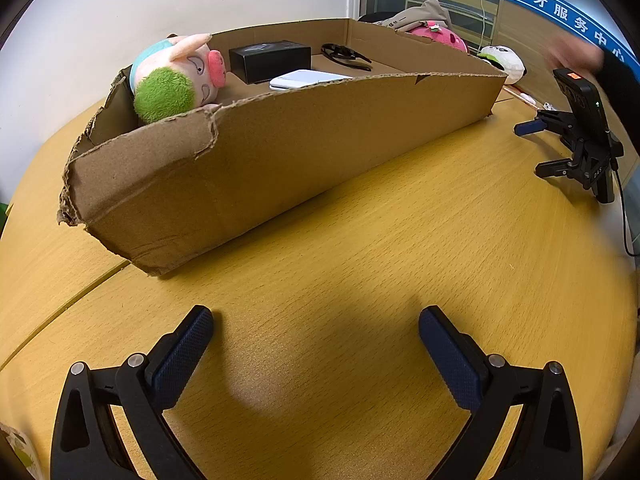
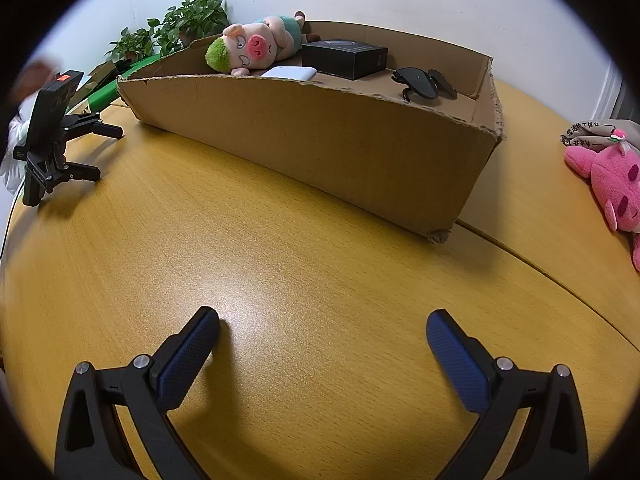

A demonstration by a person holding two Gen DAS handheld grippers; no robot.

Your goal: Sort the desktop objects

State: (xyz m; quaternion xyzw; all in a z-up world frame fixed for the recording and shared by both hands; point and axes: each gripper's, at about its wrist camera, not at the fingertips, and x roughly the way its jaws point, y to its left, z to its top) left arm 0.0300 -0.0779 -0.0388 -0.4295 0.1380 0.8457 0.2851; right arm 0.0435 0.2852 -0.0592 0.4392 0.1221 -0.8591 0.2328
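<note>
— Since both pairs of tongs stand wide apart with nothing between them, where are we in the sorting?

— Our left tongs (image 1: 316,354) rest over bare worktop (image 1: 360,240), and so do our right tongs (image 2: 322,354); neither touches anything. Each wrist view also shows the other tool resting on the worktop's far side with a blurred hand (image 1: 576,54) above it, so we judge we are not in mid-move.

— And past the tongs?

— The cardboard box (image 1: 280,152) sits at the middle of the worktop. Inside it we see the pig plush with green hair (image 1: 176,78) at one end, then the black carton (image 1: 270,60), a white flat case (image 1: 308,79) against the near wall, and the sunglasses (image 1: 346,56) toward the other end.

— So most is done?

— We think so: four things are already boxed. What seems left lies outside: a pink plush (image 2: 612,184) by the worktop's right edge, a grey cloth (image 2: 596,130) behind it, and a white plush (image 1: 504,62) beyond the box. Whether those belong in it we cannot tell.
</note>
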